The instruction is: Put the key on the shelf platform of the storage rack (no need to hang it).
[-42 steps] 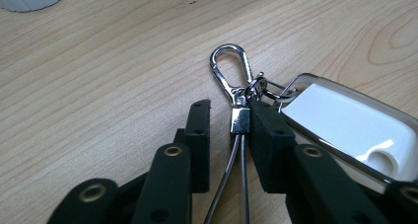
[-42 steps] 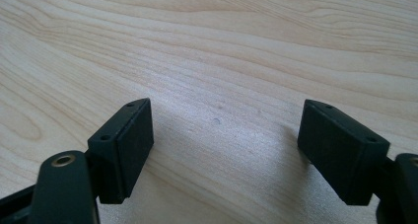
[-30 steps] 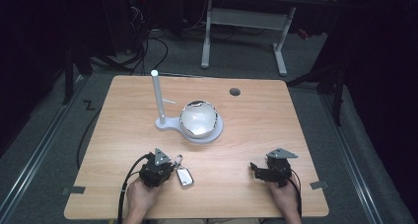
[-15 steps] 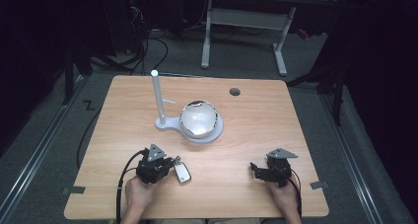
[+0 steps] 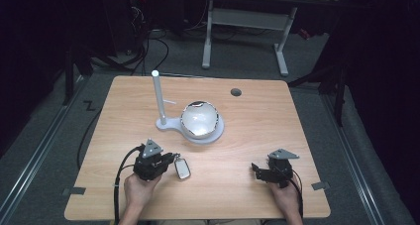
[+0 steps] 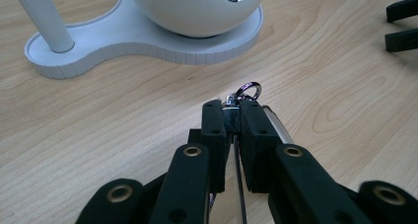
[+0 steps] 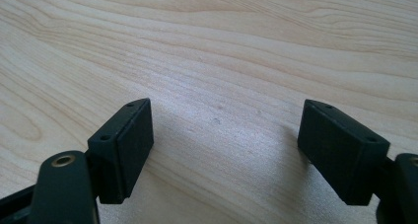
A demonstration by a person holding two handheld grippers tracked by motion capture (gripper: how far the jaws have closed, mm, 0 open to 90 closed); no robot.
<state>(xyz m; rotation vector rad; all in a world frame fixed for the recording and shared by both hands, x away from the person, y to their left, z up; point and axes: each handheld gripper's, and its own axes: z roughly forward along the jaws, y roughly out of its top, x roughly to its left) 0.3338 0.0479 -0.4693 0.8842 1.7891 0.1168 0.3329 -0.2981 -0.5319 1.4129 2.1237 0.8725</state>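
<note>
My left gripper (image 5: 170, 160) is at the near left of the table, shut on the metal ring end of a white and silver key fob (image 5: 182, 168) that lies just right of it. In the left gripper view the jaws (image 6: 231, 118) pinch the fob's clasp, and a small silver ring (image 6: 248, 91) sticks out past the tips. A white stand (image 5: 168, 123) with an upright pole (image 5: 158, 96) and a round white bowl (image 5: 200, 119) sits beyond the left gripper. My right gripper (image 5: 256, 171) rests open at the near right, with bare wood between its jaws (image 7: 224, 145).
A dark round grommet (image 5: 236, 92) is set in the table near its far edge. The stand's base (image 6: 148, 41) lies close ahead of the left jaws. The right gripper's two black jaws (image 6: 401, 24) show at the far right of the left gripper view.
My left gripper has slid a little to the left and slightly away from the near edge, dragging the key fob with it. The right gripper has stayed put.
</note>
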